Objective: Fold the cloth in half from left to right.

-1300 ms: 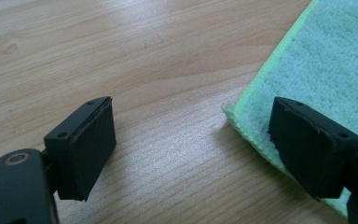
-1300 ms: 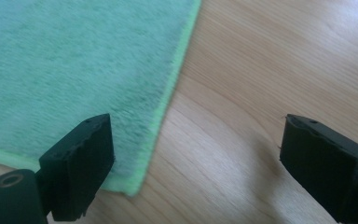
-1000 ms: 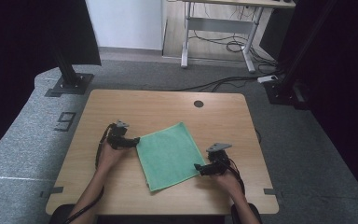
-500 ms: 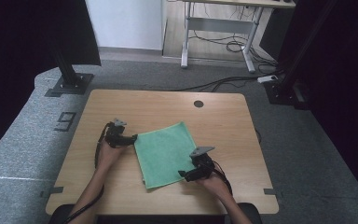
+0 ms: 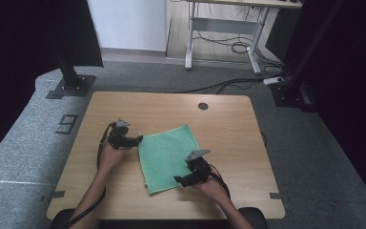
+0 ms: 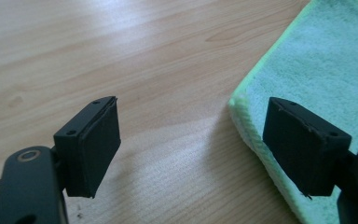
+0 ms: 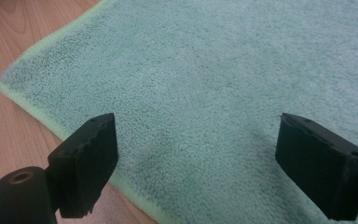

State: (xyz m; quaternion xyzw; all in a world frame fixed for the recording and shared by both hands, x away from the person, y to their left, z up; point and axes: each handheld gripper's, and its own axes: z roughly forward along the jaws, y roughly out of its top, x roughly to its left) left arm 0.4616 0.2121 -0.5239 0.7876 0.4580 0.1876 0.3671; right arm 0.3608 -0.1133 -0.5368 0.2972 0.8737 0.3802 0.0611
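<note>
High view | green cloth (image 5: 167, 155) lying flat mid-table | left gripper (image 5: 136, 140) gaping wide at its left corner, gripping nothing | right gripper (image 5: 178, 180) hovering wide, seemingly just above its near edge

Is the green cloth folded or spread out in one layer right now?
Folded, it seems: the cloth lies flat on the table, and a second layer's edge shows beneath its near-left side.

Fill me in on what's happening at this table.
A person holds a gripper in each hand over a green towel lying flat on a wooden table. The left gripper sits at the towel's far left corner, jaws open with the corner between them. The right gripper is at the towel's near right edge, jaws open above the cloth. Neither one grips the towel yet.
</note>
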